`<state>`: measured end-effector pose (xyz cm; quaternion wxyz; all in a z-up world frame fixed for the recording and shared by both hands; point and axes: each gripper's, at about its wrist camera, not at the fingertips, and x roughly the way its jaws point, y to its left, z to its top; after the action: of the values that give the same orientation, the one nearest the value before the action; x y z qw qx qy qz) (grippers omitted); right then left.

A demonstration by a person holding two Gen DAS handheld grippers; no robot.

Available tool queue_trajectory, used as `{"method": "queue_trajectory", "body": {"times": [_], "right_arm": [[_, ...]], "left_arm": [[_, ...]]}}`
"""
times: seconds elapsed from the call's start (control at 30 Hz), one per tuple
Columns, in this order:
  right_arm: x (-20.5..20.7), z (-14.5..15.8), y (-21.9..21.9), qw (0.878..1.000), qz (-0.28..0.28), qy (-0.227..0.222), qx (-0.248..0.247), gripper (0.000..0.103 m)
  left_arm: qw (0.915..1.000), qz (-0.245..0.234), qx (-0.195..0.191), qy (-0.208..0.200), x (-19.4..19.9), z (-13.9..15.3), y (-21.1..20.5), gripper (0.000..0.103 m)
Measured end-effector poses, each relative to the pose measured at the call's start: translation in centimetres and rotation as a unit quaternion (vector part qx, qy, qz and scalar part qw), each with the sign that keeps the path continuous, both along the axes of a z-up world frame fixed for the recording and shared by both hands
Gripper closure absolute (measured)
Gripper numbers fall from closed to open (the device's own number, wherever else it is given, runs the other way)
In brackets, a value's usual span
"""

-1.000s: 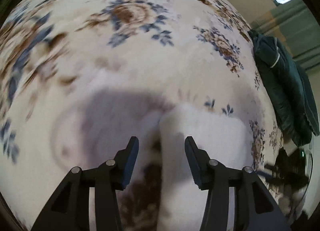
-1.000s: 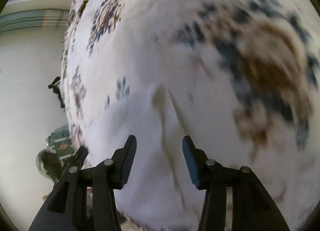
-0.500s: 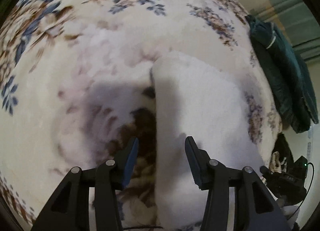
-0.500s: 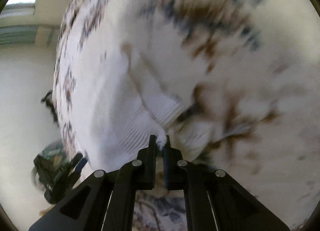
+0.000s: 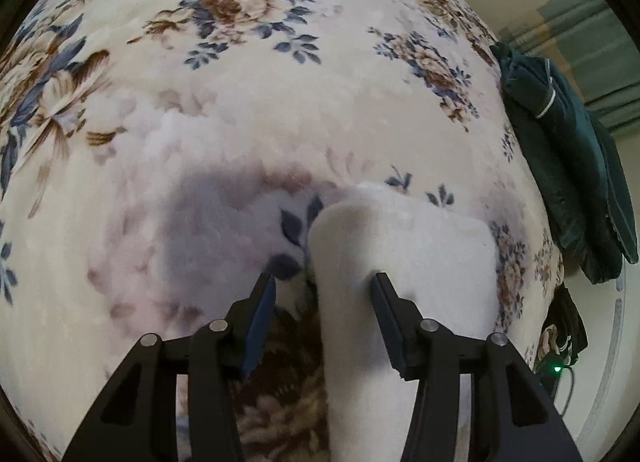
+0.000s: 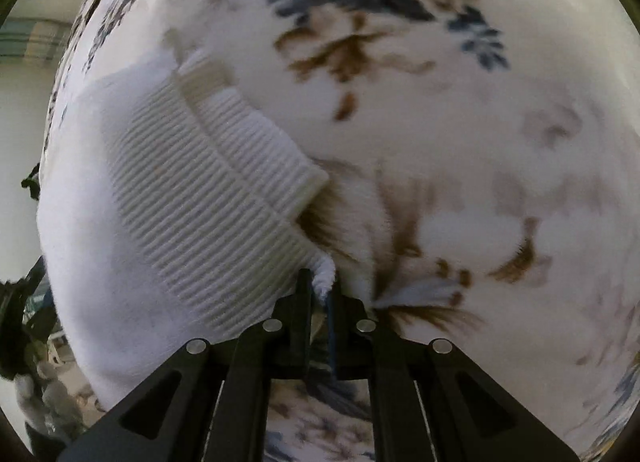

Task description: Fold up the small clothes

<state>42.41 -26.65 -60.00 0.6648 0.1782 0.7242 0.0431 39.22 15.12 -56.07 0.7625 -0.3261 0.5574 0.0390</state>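
The right gripper (image 6: 319, 286) is pinching the white sock's (image 6: 168, 198) ribbed cuff corner at its tips, while the left gripper (image 5: 323, 294) is hovering with jaws apart, straddling the sock's edge.

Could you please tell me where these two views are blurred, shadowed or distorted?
Left wrist: fisheye bulges the blanket; a grey shadow lies ahead of the left claw; the sock looks soft. Right wrist: the blanket's flowers smear with motion blur at right, while the sock's ribs near the right claw stay sharp.
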Motion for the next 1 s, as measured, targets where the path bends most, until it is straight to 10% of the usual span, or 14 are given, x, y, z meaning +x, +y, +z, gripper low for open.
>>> {"method": "queue_trajectory", "body": {"times": [0.17, 0.4, 0.63, 0.7, 0.73, 0.9, 1.0], "right_arm": [[2.6, 1.4, -1.3, 0.999, 0.002, 0.043, 0.033, 0.058], [9.0, 6.1, -2.1, 0.995, -0.006, -0.035, 0.098, 0.048], [18.1, -0.7, 4.0, 0.980, 0.027, 0.030, 0.194, 0.047], [18.4, -1.7, 5.5, 0.979, 0.040, 0.038, 0.197, 0.058], [18.6, -1.3, 6.0, 0.982, 0.054, 0.020, 0.177, 0.089], [19.4, 1.9, 4.5, 0.993, 0.020, -0.074, 0.093, 0.095], [19.3, 2.9, 2.4, 0.993, -0.016, -0.047, 0.103, 0.094]], "left_arm": [[1.0000, 0.006, -0.003, 0.002, 0.5, -0.7, 0.8, 0.056], [0.9997, 0.009, -0.023, -0.005, 0.1, -1.0, 1.3, 0.046], [0.9978, 0.023, -0.062, -0.002, 0.5, -2.3, 1.9, 0.040], [0.9975, 0.021, -0.067, -0.004, 0.6, -2.2, 1.9, 0.040], [0.9973, 0.019, -0.071, -0.004, 0.8, -2.3, 1.9, 0.040], [0.9969, 0.005, -0.078, -0.007, 1.4, -1.9, 2.0, 0.040], [0.9977, -0.024, -0.062, -0.010, 2.4, -0.5, 1.9, 0.040]]}}
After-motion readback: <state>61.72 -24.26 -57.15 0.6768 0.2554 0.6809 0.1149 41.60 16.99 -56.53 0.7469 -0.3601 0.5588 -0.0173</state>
